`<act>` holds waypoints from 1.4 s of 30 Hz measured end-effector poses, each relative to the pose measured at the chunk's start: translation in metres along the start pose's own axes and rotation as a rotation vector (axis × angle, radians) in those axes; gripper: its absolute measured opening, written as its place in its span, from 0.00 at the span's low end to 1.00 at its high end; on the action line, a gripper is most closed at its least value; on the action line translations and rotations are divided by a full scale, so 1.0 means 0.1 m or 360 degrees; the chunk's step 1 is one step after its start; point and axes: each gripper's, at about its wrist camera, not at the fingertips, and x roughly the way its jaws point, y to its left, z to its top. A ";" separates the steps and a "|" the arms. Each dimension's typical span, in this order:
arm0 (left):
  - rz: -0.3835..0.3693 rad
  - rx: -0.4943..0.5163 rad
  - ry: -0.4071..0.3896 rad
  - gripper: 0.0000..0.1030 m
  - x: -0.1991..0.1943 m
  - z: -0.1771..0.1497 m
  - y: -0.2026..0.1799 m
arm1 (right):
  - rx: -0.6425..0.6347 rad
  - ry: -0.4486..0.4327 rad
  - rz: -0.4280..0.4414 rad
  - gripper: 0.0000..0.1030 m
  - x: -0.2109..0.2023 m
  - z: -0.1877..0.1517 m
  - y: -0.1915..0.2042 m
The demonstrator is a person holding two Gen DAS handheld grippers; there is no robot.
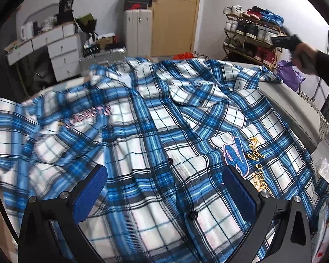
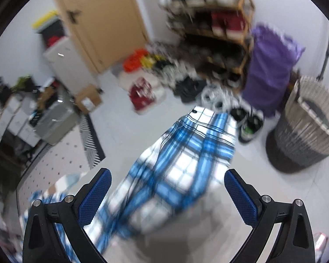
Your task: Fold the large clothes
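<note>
Room: cluttered bedroom, shoe rack and door behind a grey table.
Shirt: plaid shirt lies front-up across the table, one sleeve hanging off the edge.
Progress: barely begun, no fold visible, everything left.
Axis: collar far, hem near.
Left gripper: spread wide, empty above the hem.
Right gripper: spread wide, over the sleeve.

A blue-and-white plaid shirt lies spread, front up and rumpled, one sleeve hanging off the edge
</note>
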 end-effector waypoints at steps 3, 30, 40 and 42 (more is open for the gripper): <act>-0.0036 0.0005 0.0035 0.99 0.08 -0.04 0.02 | 0.0061 0.0188 -0.0135 0.97 0.56 0.30 0.02; -0.0192 -0.0165 0.0133 0.99 0.22 -0.11 0.22 | -0.0200 -0.0729 0.0518 0.05 -1.00 -0.79 -0.21; -0.0177 -0.0126 0.0128 0.99 0.21 -0.12 0.17 | 0.0248 -0.0432 0.0382 0.05 -0.78 -1.97 -1.22; -0.0183 -0.0135 0.0129 0.99 0.21 -0.11 0.18 | 0.0276 -0.0399 0.0387 0.08 -0.78 -2.00 -1.27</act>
